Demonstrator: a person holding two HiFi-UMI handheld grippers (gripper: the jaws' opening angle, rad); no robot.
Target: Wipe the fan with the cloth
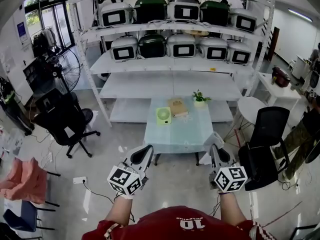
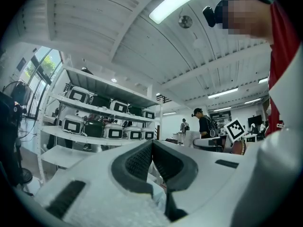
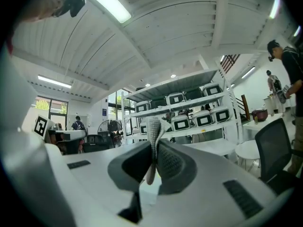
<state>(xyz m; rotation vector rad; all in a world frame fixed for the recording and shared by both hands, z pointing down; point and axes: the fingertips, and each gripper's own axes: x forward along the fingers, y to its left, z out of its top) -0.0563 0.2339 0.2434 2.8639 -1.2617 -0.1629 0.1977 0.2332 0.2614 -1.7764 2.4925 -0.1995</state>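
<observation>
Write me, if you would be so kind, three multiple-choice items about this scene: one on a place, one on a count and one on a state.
1. Where does the small fan stand?
A. on the low table
B. in a sink
C. in a drawer

2. How many things stand on that table?
A. one
B. three
C. six

3. In what state is the right gripper?
A. open and empty
B. shut on the fan
C. shut on the cloth

Answers:
1 A: the head view shows the fan on the tabletop, ahead of both grippers.
2 B: the fan, a brown item and a potted plant are all that stand there.
3 C: in the right gripper view the jaws pinch a fold of cloth between them.
</observation>
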